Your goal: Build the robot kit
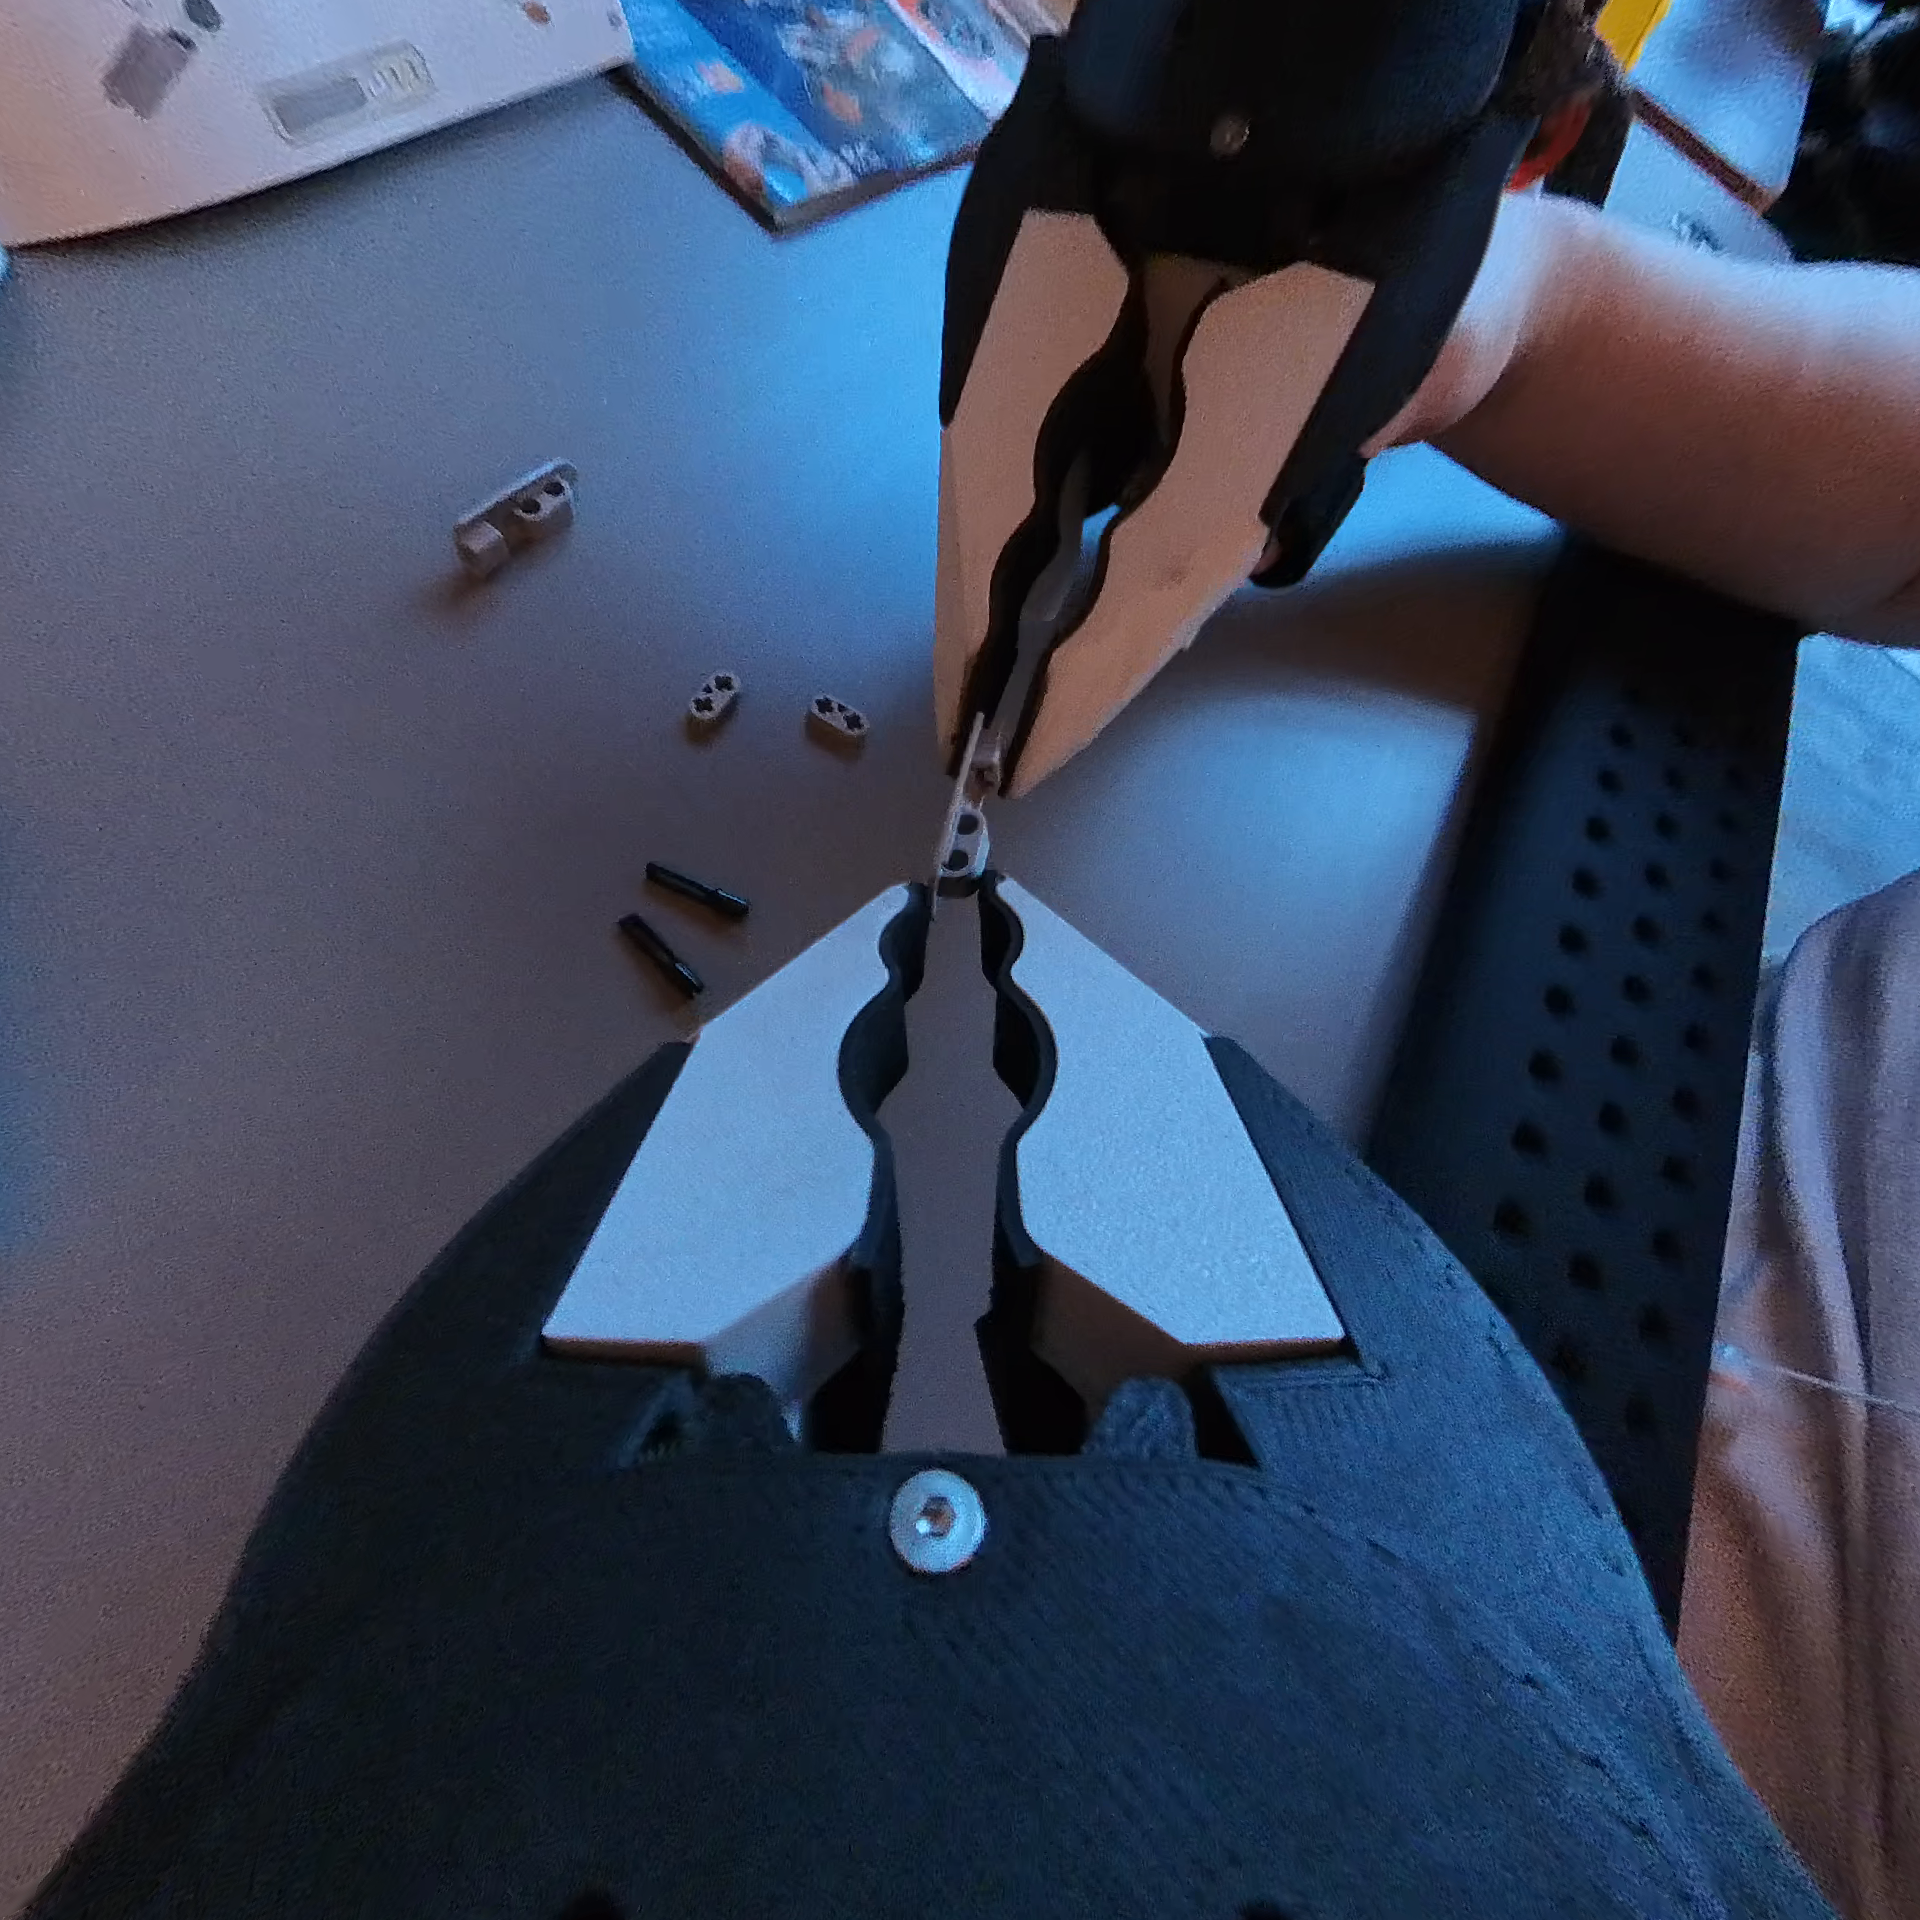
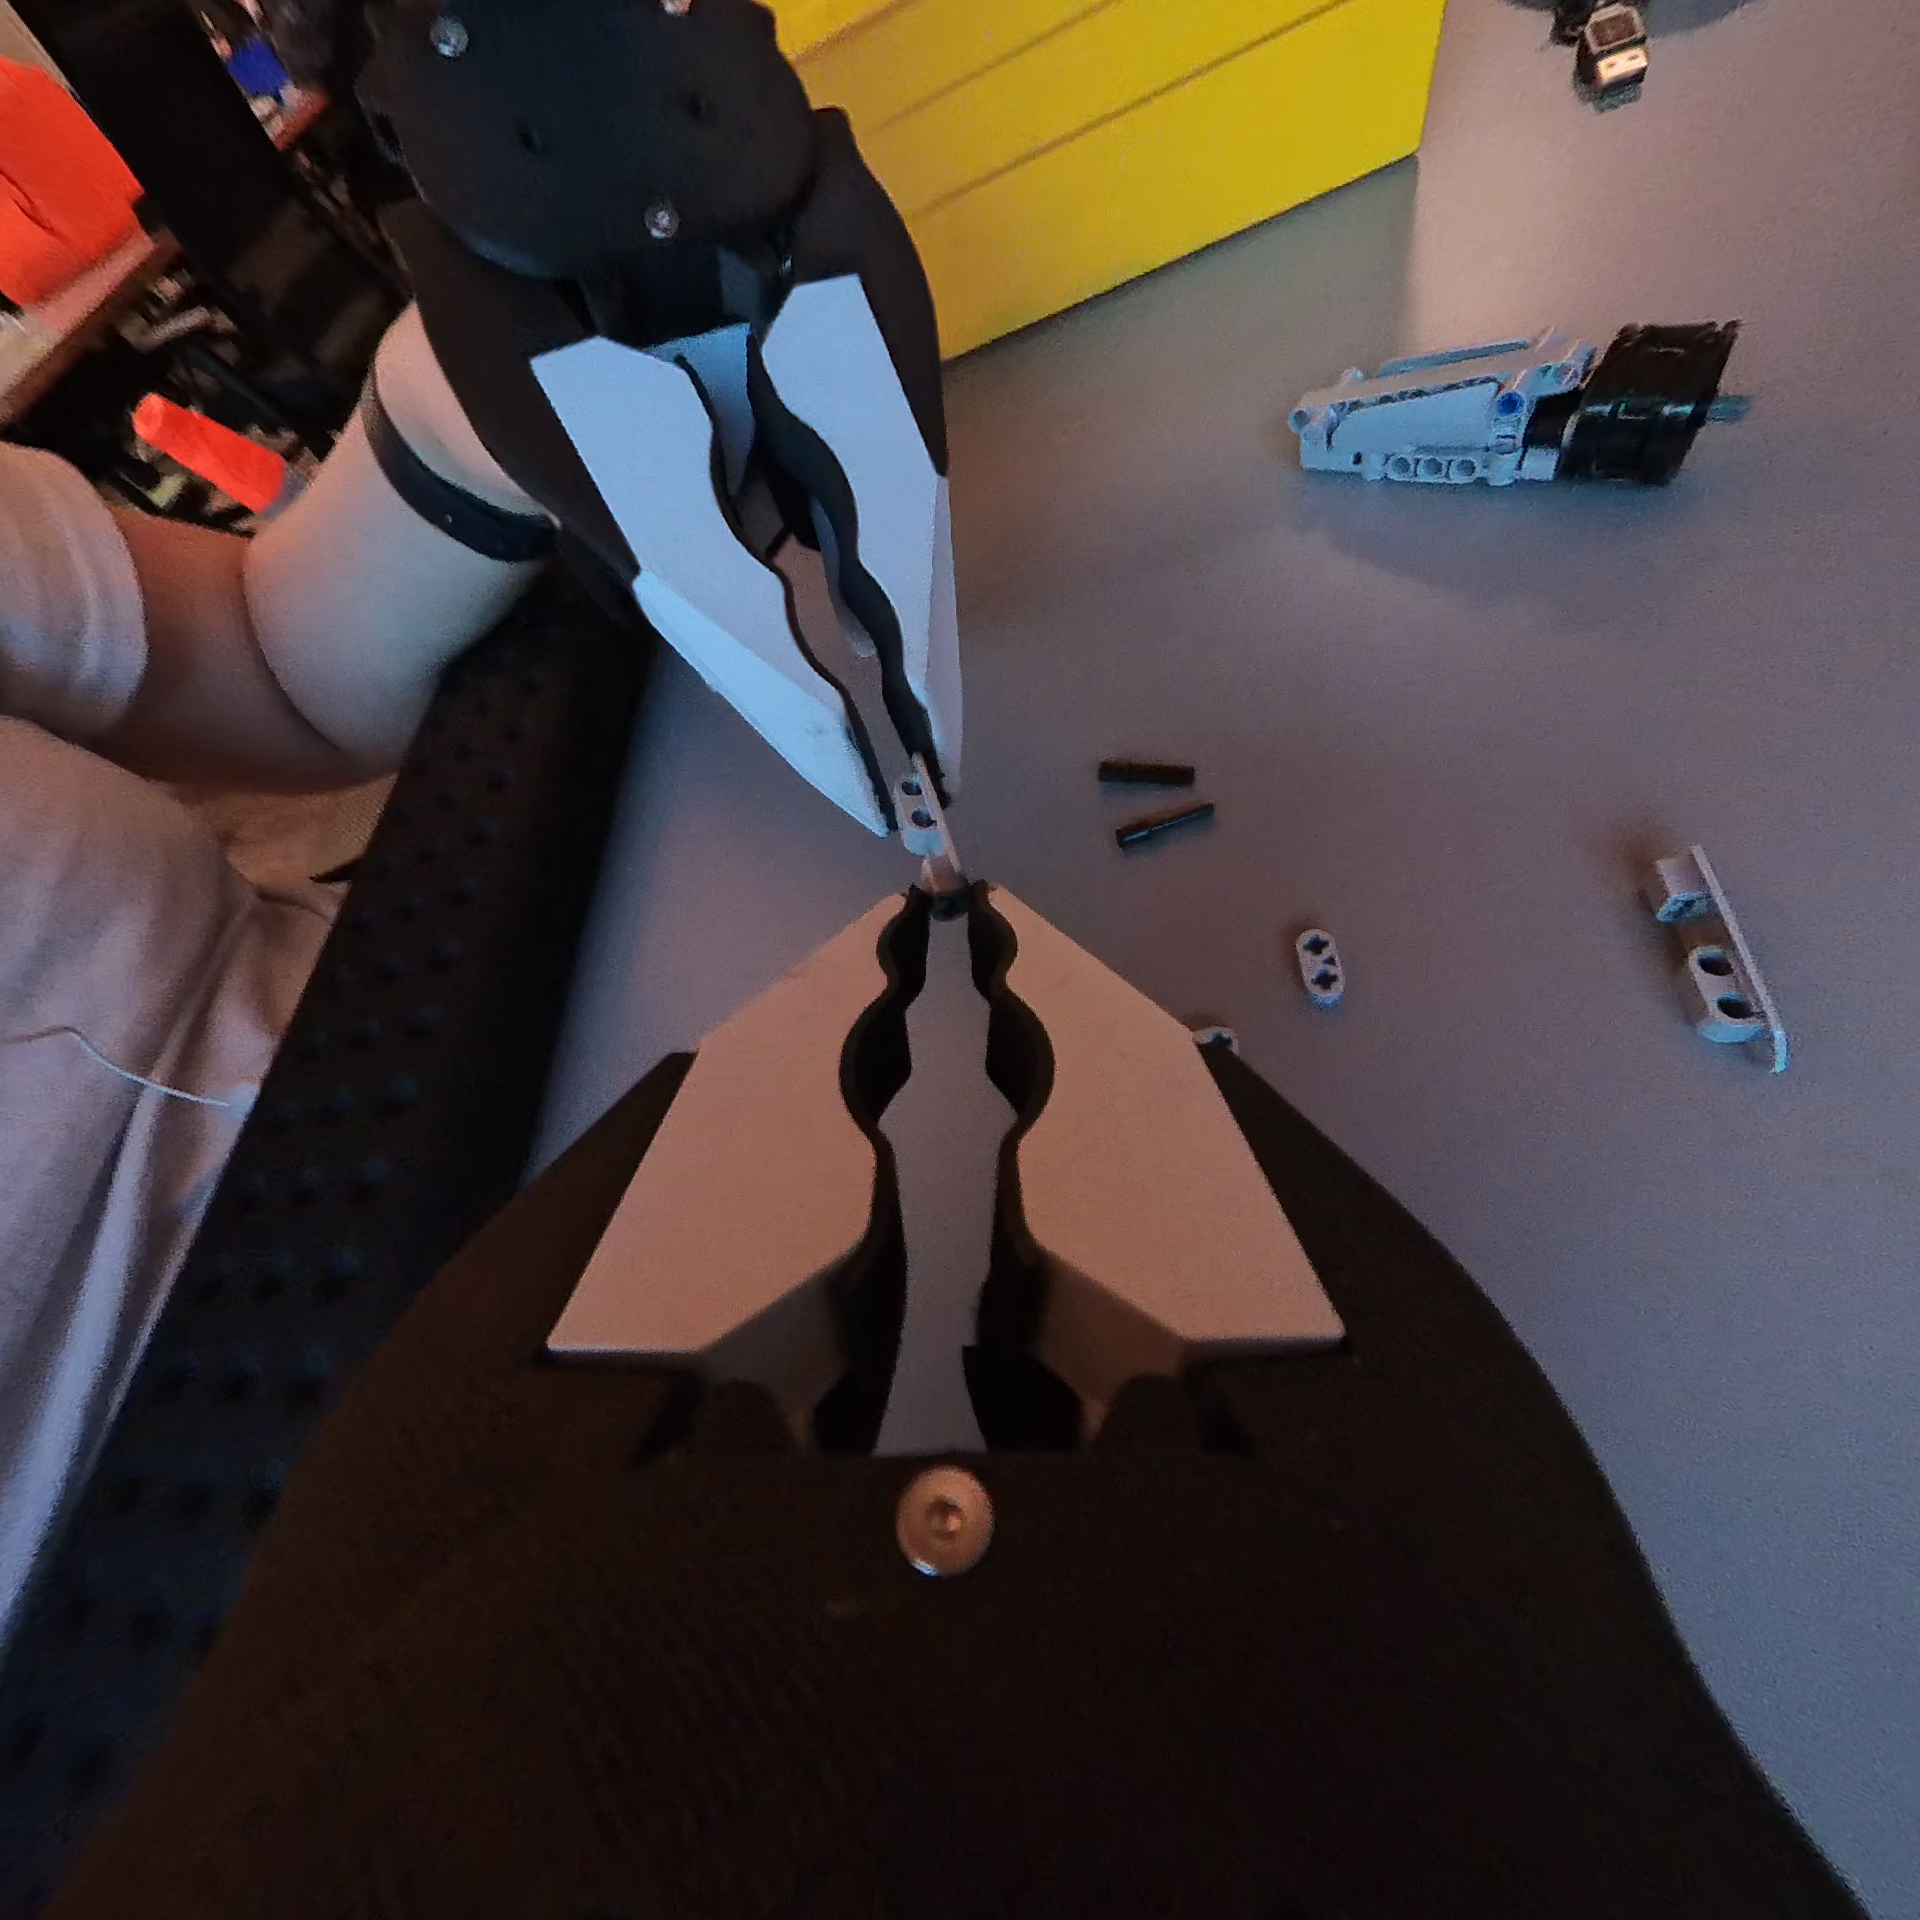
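My left gripper point(image 1: 951, 891) and my right gripper point(image 2: 945, 896) meet tip to tip above the grey table point(image 1: 312, 779). Both are shut on a small grey holed piece point(image 1: 968, 831) held between them, and a small dark part sits at its end. The right gripper point(image 1: 982, 774) comes in from the top of the left wrist view. The left gripper point(image 2: 914, 816) comes in from the top of the right wrist view, clamped on the holed piece point(image 2: 921, 805). How the two ends are joined is hidden by the fingertips.
On the table lie two black pins point(image 1: 696, 891) point(image 2: 1146, 774), two small grey oval links point(image 1: 715, 698) point(image 2: 1320, 966) and a grey holed bracket point(image 1: 516, 514) point(image 2: 1720, 961). A grey-and-black assembly point(image 2: 1517, 421) and a yellow box point(image 2: 1122, 156) stand farther off. A black perforated strip point(image 1: 1621, 987) runs along the table's edge, and a booklet point(image 1: 821, 94) lies at the back. The tips of both grippers are at nearly the same place. Both grippers' tips are roughly 15 centimeters from the grey-and-black assembly point(image 2: 1517, 421).
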A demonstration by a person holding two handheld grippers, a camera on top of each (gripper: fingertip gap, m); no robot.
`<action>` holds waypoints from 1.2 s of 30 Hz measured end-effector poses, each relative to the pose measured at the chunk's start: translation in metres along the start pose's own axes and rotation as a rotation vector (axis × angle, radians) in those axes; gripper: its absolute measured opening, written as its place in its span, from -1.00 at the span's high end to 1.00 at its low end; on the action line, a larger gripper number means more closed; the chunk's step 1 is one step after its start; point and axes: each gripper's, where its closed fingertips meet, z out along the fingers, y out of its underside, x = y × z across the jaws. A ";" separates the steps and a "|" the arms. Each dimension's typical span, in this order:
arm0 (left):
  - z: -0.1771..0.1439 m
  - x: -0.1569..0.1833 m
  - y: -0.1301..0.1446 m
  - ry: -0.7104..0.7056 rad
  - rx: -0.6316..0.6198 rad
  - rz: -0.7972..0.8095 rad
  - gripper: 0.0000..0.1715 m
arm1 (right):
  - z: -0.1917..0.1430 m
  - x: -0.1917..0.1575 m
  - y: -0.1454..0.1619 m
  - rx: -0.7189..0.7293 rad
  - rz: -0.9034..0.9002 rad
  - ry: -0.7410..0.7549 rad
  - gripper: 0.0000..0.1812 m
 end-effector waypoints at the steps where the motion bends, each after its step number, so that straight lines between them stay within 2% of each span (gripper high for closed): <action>1: 0.001 0.001 0.003 0.003 -0.016 0.005 0.91 | 0.001 0.000 0.001 -0.006 -0.017 0.010 0.94; 5: -0.005 -0.008 0.006 -0.046 -0.034 0.044 0.95 | 0.001 0.005 -0.004 0.034 -0.049 0.063 0.86; 8: -0.026 -0.048 0.010 -0.247 -0.018 0.085 0.99 | -0.002 0.010 -0.003 0.044 -0.094 0.106 0.79; 10: -0.033 -0.067 0.020 -0.301 -0.026 0.066 0.99 | -0.004 0.012 0.000 0.033 -0.110 0.119 0.79; 14: -0.034 -0.075 0.035 -0.272 -0.053 0.006 0.99 | -0.006 0.013 0.004 0.016 -0.120 0.120 0.79; 21: -0.036 -0.083 0.053 -0.314 -0.150 0.128 1.00 | -0.007 0.017 0.012 -0.021 -0.143 0.125 0.79; 30: -0.037 -0.086 0.053 -0.307 -0.125 0.155 0.99 | -0.005 0.019 0.017 -0.042 -0.143 0.120 0.79; 36: -0.039 -0.089 0.053 -0.306 -0.117 0.125 0.85 | -0.004 0.020 0.021 -0.059 -0.142 0.115 0.79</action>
